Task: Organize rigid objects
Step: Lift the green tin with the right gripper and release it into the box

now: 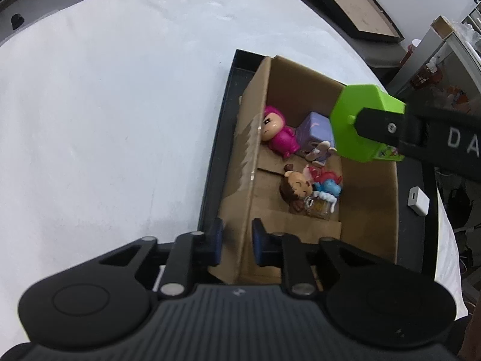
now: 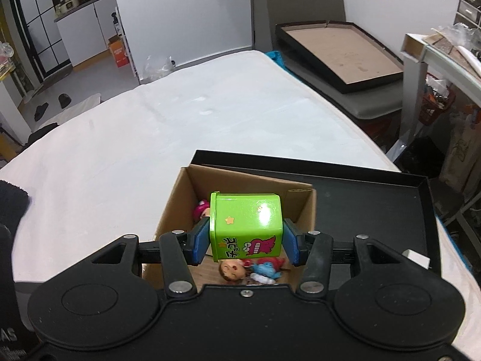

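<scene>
The right claw (image 2: pixel 246 242) is pinching a green hexagonal container (image 2: pixel 246 225), its blue pads pressing flat against two opposite side faces, and is holding it tipped on its side above the open cardboard box (image 2: pixel 303 207). The left claw (image 1: pixel 237 242) is pinched onto the near-left wall of that box, one pad outside and one inside, seemingly steadying it.

The container is looking like hard, glossy plastic: stiff, probably light, and likely slippery under the pads, so the flat facets being gripped are seeming the better hold than its lidded end (image 1: pixel 345 123). A loose lid could pop if it drops far, so a low release would be wise.

Its label is showing a pink cartoon figure, small stars and Japanese characters that I cannot read with confidence from this angle. White letters "DA" are showing on the right claw's body in the left wrist view.

Inside the box, a pink figurine (image 1: pixel 278 132), a purple cube (image 1: pixel 314 129) and a brown-haired doll (image 1: pixel 296 188) are lying close together. The box is sitting in a black tray (image 2: pixel 375 210) on a white bed (image 2: pixel 150 138), with a small white block (image 1: pixel 418 200) on the tray's right side.
</scene>
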Available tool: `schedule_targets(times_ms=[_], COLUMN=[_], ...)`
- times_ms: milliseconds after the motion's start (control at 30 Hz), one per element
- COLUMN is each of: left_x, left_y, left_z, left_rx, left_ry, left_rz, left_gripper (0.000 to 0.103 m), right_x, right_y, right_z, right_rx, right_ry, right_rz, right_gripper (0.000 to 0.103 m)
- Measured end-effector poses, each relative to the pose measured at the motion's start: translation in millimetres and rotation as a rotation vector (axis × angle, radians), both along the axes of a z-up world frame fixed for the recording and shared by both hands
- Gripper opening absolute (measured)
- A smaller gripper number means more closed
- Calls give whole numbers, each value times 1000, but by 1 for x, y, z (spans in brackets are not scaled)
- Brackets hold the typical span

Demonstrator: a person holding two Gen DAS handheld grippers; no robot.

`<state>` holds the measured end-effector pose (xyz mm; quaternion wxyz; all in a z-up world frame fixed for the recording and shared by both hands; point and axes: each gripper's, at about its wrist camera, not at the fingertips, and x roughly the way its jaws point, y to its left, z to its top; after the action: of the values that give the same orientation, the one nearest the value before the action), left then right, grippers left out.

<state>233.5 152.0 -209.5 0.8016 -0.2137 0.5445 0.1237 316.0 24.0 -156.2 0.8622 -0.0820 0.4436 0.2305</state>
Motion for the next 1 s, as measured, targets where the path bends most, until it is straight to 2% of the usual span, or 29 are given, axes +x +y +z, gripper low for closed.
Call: schedule_targets(times_ms=[267,567,833,1000], left_x=[0,2,1,2], left_y=[6,8,5,-1], left_z=[-3,-4,-3,1], left_rx=[-35,-44,-36,-2], left_ry=[-1,7,3,12], left_rz=[4,9,12,4], left_gripper=[15,15,15,15], right_x=[0,7,6,5], right_y=[21,23,7,-4], right_z=[-13,-26,-24,-24], right_rx=[14,73,88,87], right_ry=[61,175,185,187], right_rz=[26,-12,-44,-55], right_gripper=[49,52,52,52])
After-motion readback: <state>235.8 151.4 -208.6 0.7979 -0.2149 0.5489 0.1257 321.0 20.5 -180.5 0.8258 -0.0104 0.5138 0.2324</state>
